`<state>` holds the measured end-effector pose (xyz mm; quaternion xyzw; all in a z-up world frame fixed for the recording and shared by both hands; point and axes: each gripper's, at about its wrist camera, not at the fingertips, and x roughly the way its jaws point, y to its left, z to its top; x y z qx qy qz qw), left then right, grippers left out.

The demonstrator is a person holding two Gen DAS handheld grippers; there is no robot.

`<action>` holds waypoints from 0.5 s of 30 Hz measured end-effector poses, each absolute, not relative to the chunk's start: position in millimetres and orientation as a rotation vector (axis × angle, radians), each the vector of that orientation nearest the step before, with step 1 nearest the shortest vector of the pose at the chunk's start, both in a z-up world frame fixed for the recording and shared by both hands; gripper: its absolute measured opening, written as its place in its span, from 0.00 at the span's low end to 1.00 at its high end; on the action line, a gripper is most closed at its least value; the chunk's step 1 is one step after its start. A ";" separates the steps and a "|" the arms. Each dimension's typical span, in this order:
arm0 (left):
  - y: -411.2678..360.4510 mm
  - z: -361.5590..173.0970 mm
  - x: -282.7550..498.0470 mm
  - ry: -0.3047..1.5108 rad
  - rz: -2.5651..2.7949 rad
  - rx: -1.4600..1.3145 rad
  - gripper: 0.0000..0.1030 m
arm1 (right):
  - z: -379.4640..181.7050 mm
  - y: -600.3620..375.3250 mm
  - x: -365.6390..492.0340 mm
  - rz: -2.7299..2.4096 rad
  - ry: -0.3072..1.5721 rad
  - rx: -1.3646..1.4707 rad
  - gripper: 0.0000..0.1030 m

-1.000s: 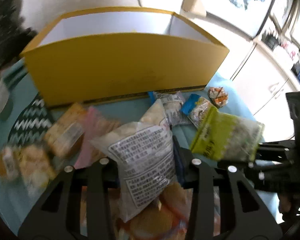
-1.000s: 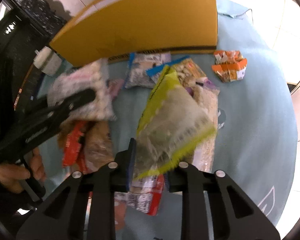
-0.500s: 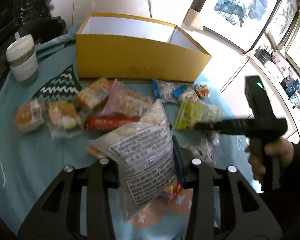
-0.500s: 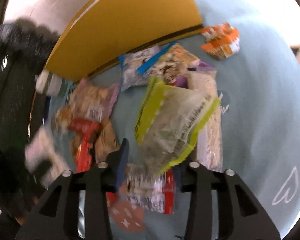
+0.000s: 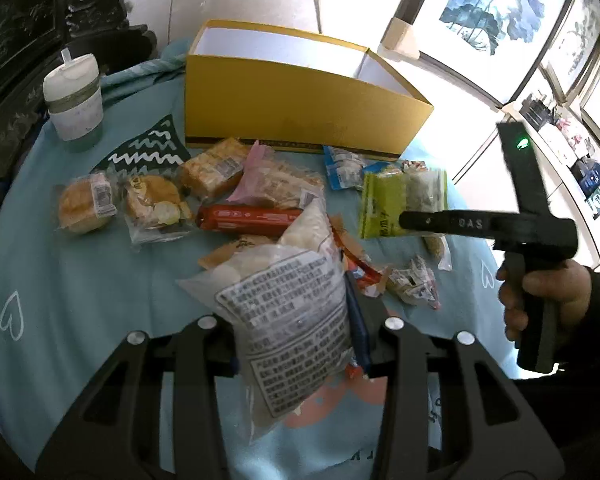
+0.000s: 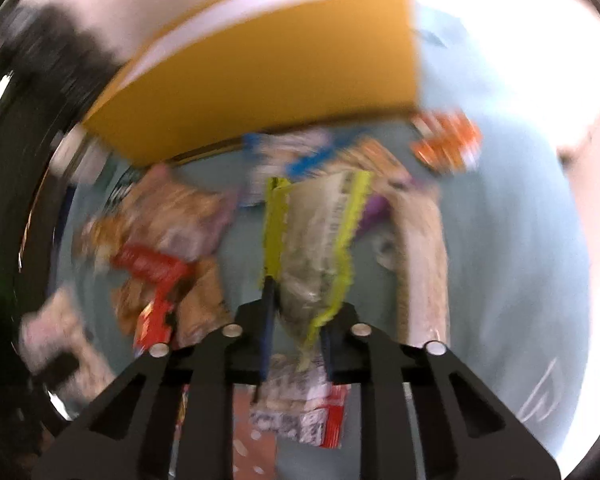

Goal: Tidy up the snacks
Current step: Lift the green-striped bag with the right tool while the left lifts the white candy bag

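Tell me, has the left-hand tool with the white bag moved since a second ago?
Yes. The left gripper, shut on the white bag, has backed away from the yellow box, which now looks smaller and farther off.

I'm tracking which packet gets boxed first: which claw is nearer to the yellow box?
Right. The right claw, shut on the green packet, hangs just in front of the yellow box. The left claw, shut on the white packet, sits back behind the snack pile.
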<state>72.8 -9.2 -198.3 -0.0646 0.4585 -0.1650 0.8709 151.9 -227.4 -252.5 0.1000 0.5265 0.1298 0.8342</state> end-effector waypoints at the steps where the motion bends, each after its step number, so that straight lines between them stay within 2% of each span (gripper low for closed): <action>1: -9.3 -197.3 72.3 0.956 -0.345 -0.135 0.40 | -244.4 -218.6 145.9 0.304 1.091 0.152 0.15; 7: -10.6 -188.5 67.3 0.928 -0.346 -0.136 0.40 | -225.7 -204.5 113.6 0.346 1.010 -0.050 0.14; 15: -8.8 -181.6 60.9 0.907 -0.332 -0.137 0.40 | -218.5 -206.2 79.8 0.395 0.987 -0.118 0.13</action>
